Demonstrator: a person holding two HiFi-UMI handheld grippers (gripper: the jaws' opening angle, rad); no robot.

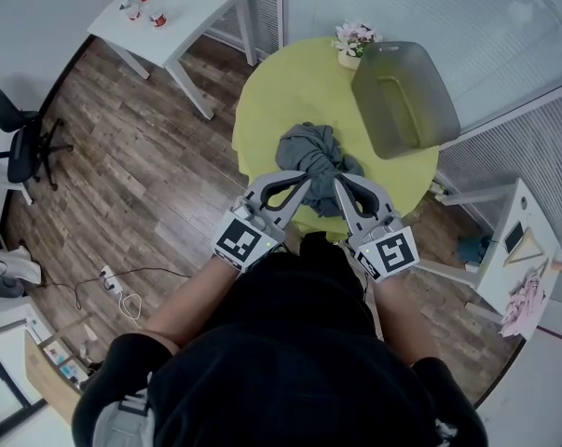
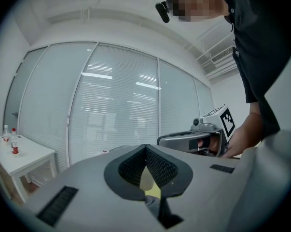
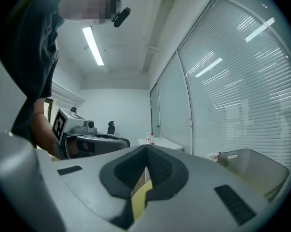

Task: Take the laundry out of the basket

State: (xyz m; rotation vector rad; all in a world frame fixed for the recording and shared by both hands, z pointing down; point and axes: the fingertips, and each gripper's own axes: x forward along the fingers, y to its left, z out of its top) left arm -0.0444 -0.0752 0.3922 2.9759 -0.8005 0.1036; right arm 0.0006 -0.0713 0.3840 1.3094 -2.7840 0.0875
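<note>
A crumpled grey-blue laundry pile [image 1: 314,155] lies in the middle of the round yellow table [image 1: 271,96]. The grey basket [image 1: 404,96] stands behind it at the right; no laundry shows inside it, and the right gripper view has it at its right edge [image 3: 254,170]. Both grippers hover side by side at the pile's near edge, pointing level. My left gripper [image 1: 306,177] [image 2: 145,148] is shut with nothing between its pads; yellow table and a bit of grey cloth show below them. My right gripper [image 1: 337,182] [image 3: 146,149] is shut too and holds nothing.
A small pot of flowers [image 1: 353,43] stands at the table's far edge beside the basket. A white side table [image 1: 169,7] with bottles is at the back left, an office chair [image 1: 20,142] at far left, a white shelf [image 1: 514,250] at right. Glass walls with blinds run behind the table.
</note>
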